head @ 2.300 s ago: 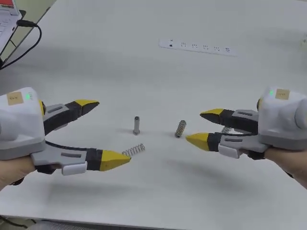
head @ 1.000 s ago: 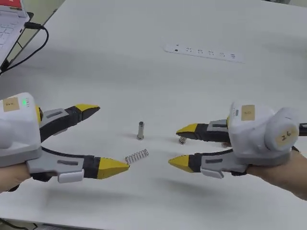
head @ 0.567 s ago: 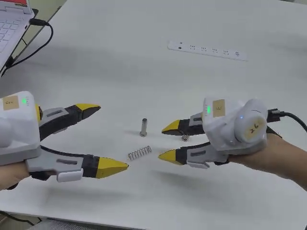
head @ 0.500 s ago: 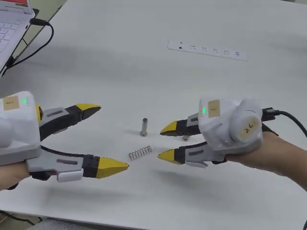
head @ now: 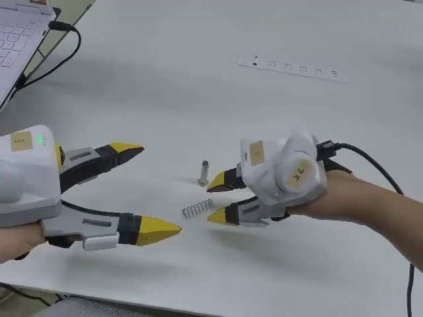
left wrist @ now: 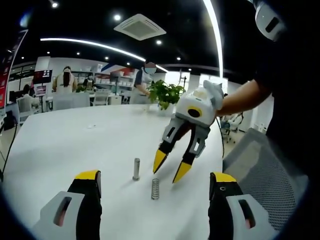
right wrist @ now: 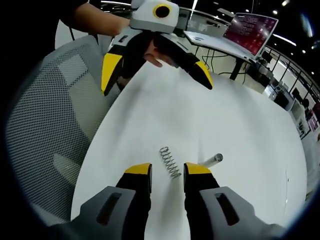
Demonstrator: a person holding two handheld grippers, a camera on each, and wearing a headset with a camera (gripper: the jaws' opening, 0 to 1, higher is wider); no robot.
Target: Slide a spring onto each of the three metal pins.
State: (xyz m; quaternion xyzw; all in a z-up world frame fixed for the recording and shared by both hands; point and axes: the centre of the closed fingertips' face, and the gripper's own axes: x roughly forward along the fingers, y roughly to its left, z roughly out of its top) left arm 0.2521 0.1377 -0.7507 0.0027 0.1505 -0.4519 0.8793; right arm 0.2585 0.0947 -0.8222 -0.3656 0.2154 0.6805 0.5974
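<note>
The left gripper [head: 145, 189] is hovering low at the person's left, its jaws gaping wide. The right gripper [head: 216, 200] is pointing across toward it (jaws narrower, yet parted), the right hand [head: 330, 195] wrapping its body from behind.

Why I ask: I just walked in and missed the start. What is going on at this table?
A person holds a gripper in each hand over a white table. The right gripper, jaws open, points at a loose spring lying flat just ahead of its tips, not yet gripped. A bare metal pin stands upright beside the spring. The left gripper hovers wide open nearby, holding nothing.
</note>
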